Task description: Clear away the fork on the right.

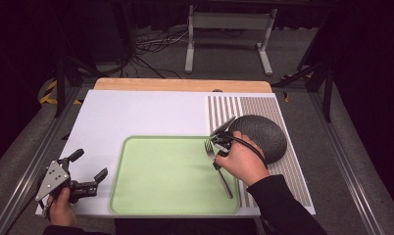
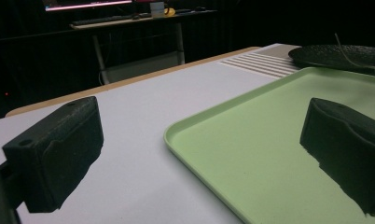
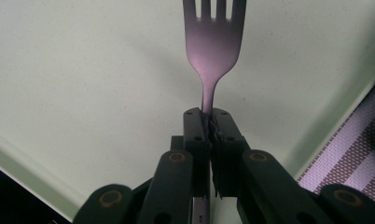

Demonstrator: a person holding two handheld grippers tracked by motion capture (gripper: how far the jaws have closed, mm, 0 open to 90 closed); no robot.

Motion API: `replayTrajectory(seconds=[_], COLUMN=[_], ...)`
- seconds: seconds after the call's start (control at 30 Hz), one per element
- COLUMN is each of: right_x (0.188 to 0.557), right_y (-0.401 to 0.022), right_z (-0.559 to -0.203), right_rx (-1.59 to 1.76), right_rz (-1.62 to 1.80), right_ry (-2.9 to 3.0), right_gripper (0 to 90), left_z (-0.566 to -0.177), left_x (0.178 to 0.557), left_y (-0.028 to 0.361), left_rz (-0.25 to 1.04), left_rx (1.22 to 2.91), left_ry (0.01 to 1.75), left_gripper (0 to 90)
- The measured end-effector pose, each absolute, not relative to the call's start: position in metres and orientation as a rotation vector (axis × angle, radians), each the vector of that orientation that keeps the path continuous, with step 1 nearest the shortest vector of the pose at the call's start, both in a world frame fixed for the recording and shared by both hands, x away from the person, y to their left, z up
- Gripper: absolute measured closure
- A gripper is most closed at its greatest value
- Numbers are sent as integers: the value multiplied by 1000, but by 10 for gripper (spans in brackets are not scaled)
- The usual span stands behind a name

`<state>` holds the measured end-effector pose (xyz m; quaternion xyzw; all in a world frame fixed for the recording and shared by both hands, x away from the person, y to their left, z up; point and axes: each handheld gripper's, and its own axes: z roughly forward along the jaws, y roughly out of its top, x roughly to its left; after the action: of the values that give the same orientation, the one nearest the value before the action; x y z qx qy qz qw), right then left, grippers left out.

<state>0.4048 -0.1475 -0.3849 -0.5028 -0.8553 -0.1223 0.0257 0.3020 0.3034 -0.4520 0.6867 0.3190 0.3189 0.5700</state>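
Metal fork (image 3: 214,51) clenched at neck in right tool (image 3: 209,135), over right part of green tray (image 1: 136,196), near dark plate (image 1: 263,134). Left tool (image 1: 89,174) released, idle beside tray's left rim. Fork picked up; setting down apparently remains.

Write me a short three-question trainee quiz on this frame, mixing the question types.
1. True or false: the right gripper is shut on the fork.
2. What lies under the fork's tines? A) the green tray B) the striped mat C) the dark plate
3. How do the left gripper jaws stand, and is anything between them?

Key
1. True; the jaws pinch the fork's neck.
2. A.
3. Wide apart, with nothing between them, beside the tray's left edge.
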Motion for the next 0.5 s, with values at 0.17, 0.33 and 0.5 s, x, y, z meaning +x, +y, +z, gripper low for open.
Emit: replayTrajectory(seconds=[0.17, 0.33, 0.5], right_x=[409, 411, 412], right_y=[-150, -151, -149], right_z=[-390, -397, -402], right_rx=[-1570, -1604, -1622], right_rz=[-366, -358, -349], right_ry=[-2617, -2593, -2587], right_gripper=[856, 854, 854], left_z=[-452, -452, -452], left_x=[302, 302, 302], left_y=[303, 303, 304], left_rz=[747, 748, 746], left_rx=[1614, 1612, 1613], left_ry=[748, 748, 748], left_gripper=[1, 1, 1])
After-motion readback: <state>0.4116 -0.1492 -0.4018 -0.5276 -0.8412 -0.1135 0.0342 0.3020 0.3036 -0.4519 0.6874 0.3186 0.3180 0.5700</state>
